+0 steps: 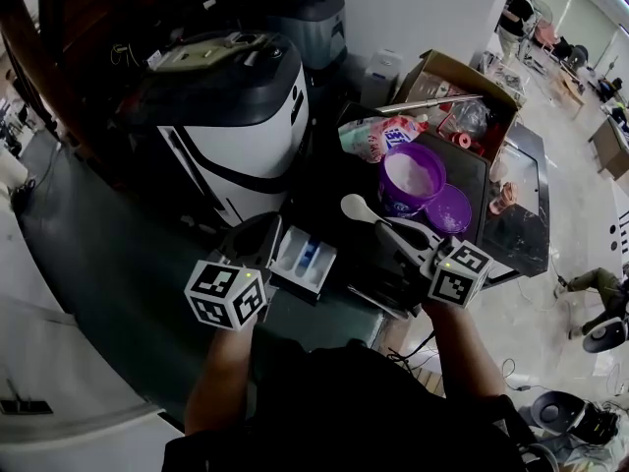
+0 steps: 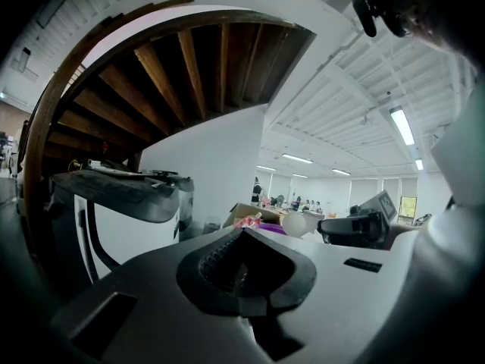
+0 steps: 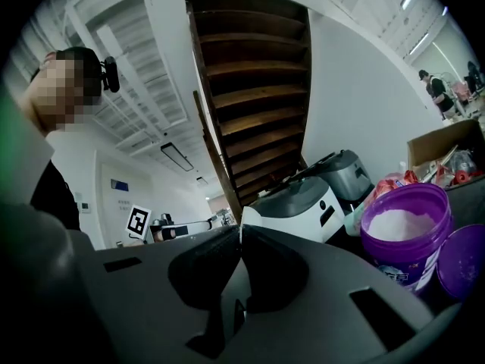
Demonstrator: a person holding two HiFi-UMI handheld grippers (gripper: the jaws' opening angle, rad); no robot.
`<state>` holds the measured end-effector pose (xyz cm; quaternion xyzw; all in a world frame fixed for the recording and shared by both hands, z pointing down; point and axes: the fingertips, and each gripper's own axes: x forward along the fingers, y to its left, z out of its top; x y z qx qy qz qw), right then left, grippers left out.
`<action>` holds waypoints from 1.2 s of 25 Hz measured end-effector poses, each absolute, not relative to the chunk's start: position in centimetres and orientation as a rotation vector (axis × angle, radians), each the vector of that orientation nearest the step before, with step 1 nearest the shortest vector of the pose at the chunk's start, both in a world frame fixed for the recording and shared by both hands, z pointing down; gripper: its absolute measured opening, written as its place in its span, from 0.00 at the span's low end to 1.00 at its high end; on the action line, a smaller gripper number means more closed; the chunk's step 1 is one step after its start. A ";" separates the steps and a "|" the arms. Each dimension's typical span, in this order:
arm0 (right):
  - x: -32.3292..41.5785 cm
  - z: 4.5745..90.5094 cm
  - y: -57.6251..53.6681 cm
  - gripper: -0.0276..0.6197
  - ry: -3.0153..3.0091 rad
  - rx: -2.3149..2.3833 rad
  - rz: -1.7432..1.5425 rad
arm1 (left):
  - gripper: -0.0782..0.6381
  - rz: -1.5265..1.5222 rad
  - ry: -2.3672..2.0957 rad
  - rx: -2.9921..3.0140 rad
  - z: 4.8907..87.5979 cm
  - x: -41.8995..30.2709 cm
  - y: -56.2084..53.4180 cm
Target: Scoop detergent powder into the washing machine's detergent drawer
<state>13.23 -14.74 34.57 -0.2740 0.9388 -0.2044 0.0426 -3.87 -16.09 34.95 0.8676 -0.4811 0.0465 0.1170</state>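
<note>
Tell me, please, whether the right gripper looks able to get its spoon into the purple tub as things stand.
Probably yes. The right gripper is shut on the white spoon, whose bowl is close beside the purple tub. The tub is open, its lid lies aside, and nothing stands between.

Wooden staircase (image 2: pixel 189 74) curves overhead, underside & treads showing. White wall (image 2: pixel 220 165) behind it. Ceiling (image 2: pixel 341 89) white & ribbed, w/ long strip lights (image 2: pixel 402 125) on. Floor (image 1: pixel 575 214) pale, glossy, reflective. Dark counter (image 1: pixel 88 254) runs along the left. Far end opens into a big bright room: brown desk (image 1: pixel 611 146), a person (image 1: pixel 515 13) standing.
</note>
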 end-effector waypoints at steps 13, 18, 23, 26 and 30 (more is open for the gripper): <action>14.9 35.0 -14.8 0.07 2.799 -0.942 -0.607 | 0.12 0.149 -1.471 2.512 35.8 -4.7 -15.6; 15.2 34.7 -14.6 0.07 2.798 -0.965 -0.573 | 0.12 0.158 -1.467 2.523 35.8 -4.4 -15.5; 15.4 34.5 -14.7 0.07 2.809 -0.983 -0.541 | 0.12 0.165 -1.462 2.527 35.9 -4.3 -15.4; 15.3 34.1 -14.6 0.07 2.812 -0.983 -0.522 | 0.12 0.166 -1.464 2.534 35.7 -4.2 -15.4; 15.0 33.5 -14.5 0.07 2.816 -0.974 -0.508 | 0.12 0.163 -1.471 2.539 35.3 -4.4 -15.3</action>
